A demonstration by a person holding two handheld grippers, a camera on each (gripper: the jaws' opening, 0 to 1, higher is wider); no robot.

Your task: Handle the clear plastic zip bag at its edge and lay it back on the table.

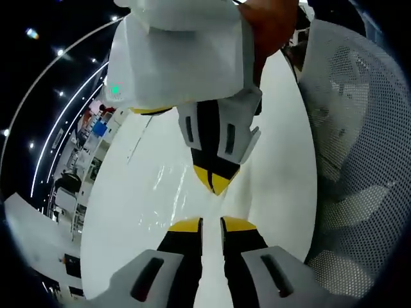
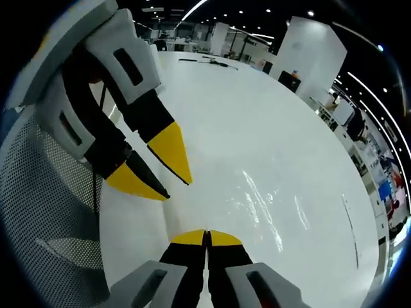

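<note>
The clear zip bag (image 1: 168, 199) lies flat on the white table (image 1: 282, 147) and shows mainly as glints and faint creases. It appears again as shiny streaks (image 2: 260, 202) just right of my right gripper's tips. My left gripper (image 1: 212, 223) sits low over the table with a narrow gap between its yellow tips. From the other side it shows its jaws apart (image 2: 154, 168). My right gripper (image 2: 207, 236) has its tips pressed together, and it points down at the table (image 1: 216, 183) beside the bag's glints. I cannot see any film between its tips.
A white mesh chair back (image 1: 359, 167) stands against the table's edge, also seen in the right gripper view (image 2: 51, 218). A person's hand (image 1: 276, 25) holds the right gripper. Dark cables or tools (image 2: 207, 59) lie at the table's far end. Shelves and desks stand beyond.
</note>
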